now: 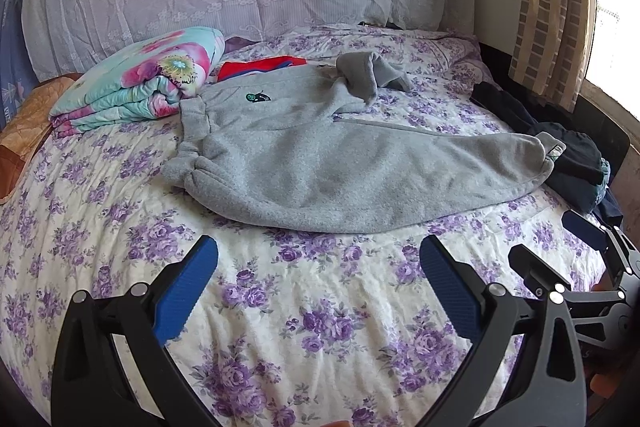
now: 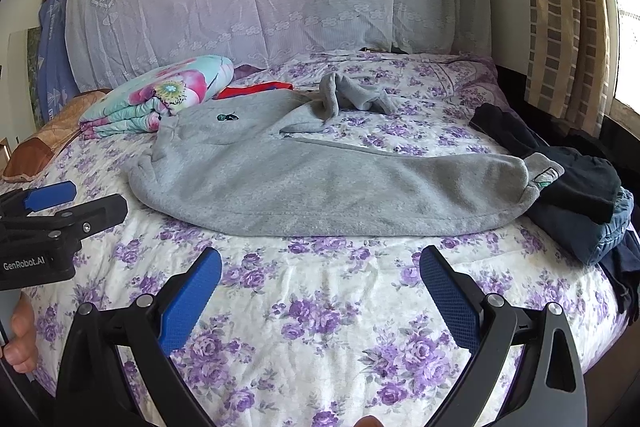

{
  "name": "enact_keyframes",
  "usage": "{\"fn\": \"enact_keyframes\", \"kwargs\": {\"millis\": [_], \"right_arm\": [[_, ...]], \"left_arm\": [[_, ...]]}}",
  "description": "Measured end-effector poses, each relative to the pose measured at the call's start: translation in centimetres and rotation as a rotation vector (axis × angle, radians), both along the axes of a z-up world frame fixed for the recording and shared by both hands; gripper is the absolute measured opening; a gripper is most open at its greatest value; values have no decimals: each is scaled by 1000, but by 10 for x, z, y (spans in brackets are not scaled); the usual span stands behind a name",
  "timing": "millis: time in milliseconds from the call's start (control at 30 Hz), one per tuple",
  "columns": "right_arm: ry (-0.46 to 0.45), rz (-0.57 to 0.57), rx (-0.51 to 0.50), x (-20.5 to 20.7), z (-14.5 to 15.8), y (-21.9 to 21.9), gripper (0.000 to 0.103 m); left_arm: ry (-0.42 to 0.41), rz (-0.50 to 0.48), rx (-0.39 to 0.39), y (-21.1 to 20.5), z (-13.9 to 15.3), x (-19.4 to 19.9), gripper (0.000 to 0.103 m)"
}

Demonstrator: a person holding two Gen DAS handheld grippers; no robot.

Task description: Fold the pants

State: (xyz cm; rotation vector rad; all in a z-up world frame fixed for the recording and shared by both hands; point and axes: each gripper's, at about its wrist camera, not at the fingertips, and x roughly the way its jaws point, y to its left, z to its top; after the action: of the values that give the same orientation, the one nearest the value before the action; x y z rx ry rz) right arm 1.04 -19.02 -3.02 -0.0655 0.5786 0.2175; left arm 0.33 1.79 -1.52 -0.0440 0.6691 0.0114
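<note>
The grey pants [image 1: 320,155] lie spread across the middle of the floral bedsheet [image 1: 300,307], waistband toward the folded flowered quilt [image 1: 152,83] on the left, one leg reaching the dark clothes [image 1: 576,155] at the right edge, the other bunched behind; both grippers hover over bare sheet just short of them. The left gripper [image 1: 320,287] gapes wide and empty; the right gripper [image 2: 320,287] likewise stands spread, holding nothing.

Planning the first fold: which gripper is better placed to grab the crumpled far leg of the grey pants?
Probably right: the right gripper is open and sits nearer the far leg; the left gripper faces the waistband.
</note>
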Motion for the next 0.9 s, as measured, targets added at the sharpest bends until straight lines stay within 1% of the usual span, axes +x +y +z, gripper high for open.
{"fn": "enact_keyframes", "kwargs": {"millis": [500,600,667,733,767,900], "right_arm": [[10,7,-8,3,-3,5,100],[10,1,-13,3,-3,4,100],[7,-8,-13,3,-3,0,100],[12,-19,-3,6,-4,-3,100],[17,-22,1,8,-5,-4,100],[37,-17,-4,13,-12,-1,100]], "left_arm": [[8,5,-7,10,-4,5,98],[9,4,-5,19,-5,11,98],[20,30,-6,36,-7,21,98],[49,68,-39,60,-12,37,98],[68,86,-65,72,-19,40,98],[160,160,-192,124,-40,80,98]]}}
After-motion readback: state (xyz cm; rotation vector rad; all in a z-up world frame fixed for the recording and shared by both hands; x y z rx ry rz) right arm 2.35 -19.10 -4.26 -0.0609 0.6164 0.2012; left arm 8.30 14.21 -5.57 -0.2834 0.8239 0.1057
